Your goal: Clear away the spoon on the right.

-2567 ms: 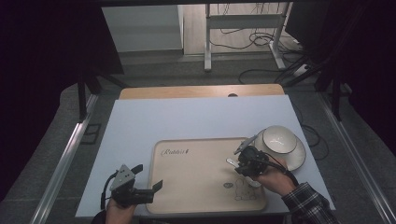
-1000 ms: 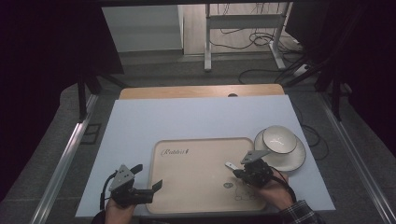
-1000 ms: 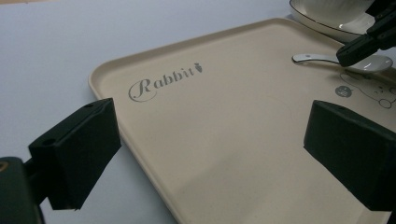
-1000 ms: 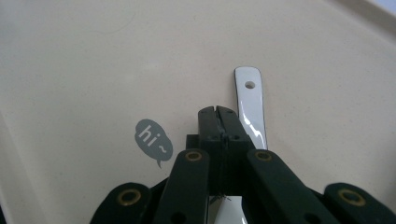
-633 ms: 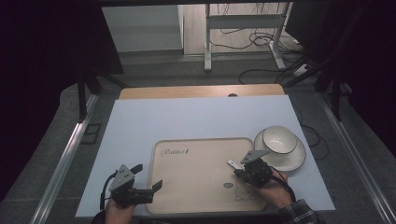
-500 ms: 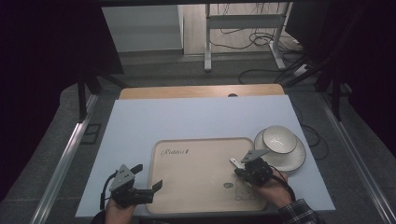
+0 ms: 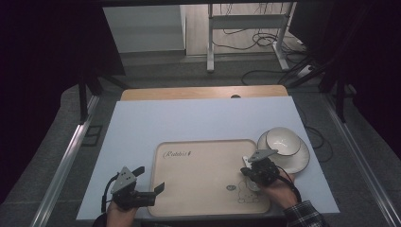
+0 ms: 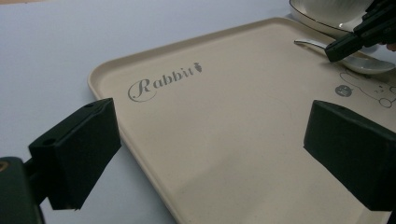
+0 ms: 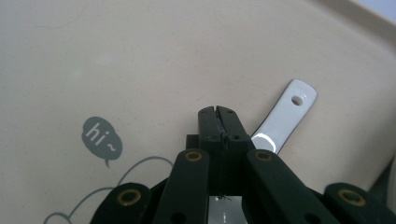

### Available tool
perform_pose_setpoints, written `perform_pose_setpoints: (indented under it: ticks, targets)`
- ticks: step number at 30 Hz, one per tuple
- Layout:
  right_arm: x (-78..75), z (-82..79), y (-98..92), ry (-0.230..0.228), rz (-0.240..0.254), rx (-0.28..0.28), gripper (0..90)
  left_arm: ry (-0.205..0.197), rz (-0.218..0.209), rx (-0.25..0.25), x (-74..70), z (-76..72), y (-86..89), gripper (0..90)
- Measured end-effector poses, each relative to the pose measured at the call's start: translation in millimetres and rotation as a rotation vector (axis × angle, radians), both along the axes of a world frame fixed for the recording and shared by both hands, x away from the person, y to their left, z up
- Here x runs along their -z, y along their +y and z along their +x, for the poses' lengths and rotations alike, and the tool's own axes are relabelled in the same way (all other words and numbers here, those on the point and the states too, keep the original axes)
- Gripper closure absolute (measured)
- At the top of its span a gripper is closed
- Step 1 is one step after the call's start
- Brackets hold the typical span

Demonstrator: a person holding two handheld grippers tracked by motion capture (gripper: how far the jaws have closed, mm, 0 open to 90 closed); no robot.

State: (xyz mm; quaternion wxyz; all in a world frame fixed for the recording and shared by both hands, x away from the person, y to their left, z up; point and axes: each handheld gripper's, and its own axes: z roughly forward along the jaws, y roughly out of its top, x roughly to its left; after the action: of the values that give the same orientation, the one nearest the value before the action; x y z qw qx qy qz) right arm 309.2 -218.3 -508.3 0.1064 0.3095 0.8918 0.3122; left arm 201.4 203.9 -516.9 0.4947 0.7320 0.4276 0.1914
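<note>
A beige tray [image 7: 203, 175] printed "Rabbit" lies on the white table. On its right part rests a white ceramic spoon [image 7: 245, 161], handle pointing away from me. My right gripper [image 7: 250, 171] hovers right over the spoon [image 9: 285, 116], jaws pressed together with nothing between them [image 9: 217, 112]; the handle sticks out past the tips on the right. From the left gripper view the spoon [image 8: 369, 63] lies flat on the tray [image 8: 224, 140] under that gripper [image 8: 334, 49]. My left gripper [image 7: 149, 178] stands open at the tray's near left edge, its jaws [image 8: 212, 130] wide apart and holding nothing.
A white bowl [image 7: 283, 141] with a dark rim sits on a white plate [image 7: 295, 161] just right of the tray. The bowl and plate [image 8: 327, 14] are close behind the right gripper. A wooden board [image 7: 203, 92] borders the table's far edge.
The right gripper has come from beside the bowl toward me and down over the tray's right part, then stayed nearly still. The left gripper has not moved.
</note>
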Motion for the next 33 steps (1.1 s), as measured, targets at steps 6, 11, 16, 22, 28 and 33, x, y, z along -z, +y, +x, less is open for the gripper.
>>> perform_pose_setpoints:
  ticks: [6,11,16,22,28,33]
  targets:
    - [0.2,1.6,-3.0,0.000,-0.002,0.014,90.0,0.000,0.000,0.001,0.0,0.0,-0.1,3.6]
    - [-0.3,1.5,-2.6,-0.007,0.002,0.008,89.8,0.001,0.000,0.001,0.2,0.1,-0.2,3.6]
    - [-2.4,0.5,-2.7,-0.014,0.011,0.012,86.8,0.002,0.001,0.001,0.3,0.2,-0.3,3.6]
    - [-6.1,-1.3,-2.3,-0.034,0.028,0.011,82.8,0.002,0.000,0.001,0.3,0.1,-0.3,3.6]
    - [-9.6,-4.0,-1.2,-0.052,0.033,0.007,77.5,0.002,0.000,0.000,0.3,0.1,-0.3,3.6]
    - [-12.4,-5.7,-1.7,-0.067,0.044,0.009,72.2,0.002,-0.001,0.000,0.2,0.1,-0.1,3.6]
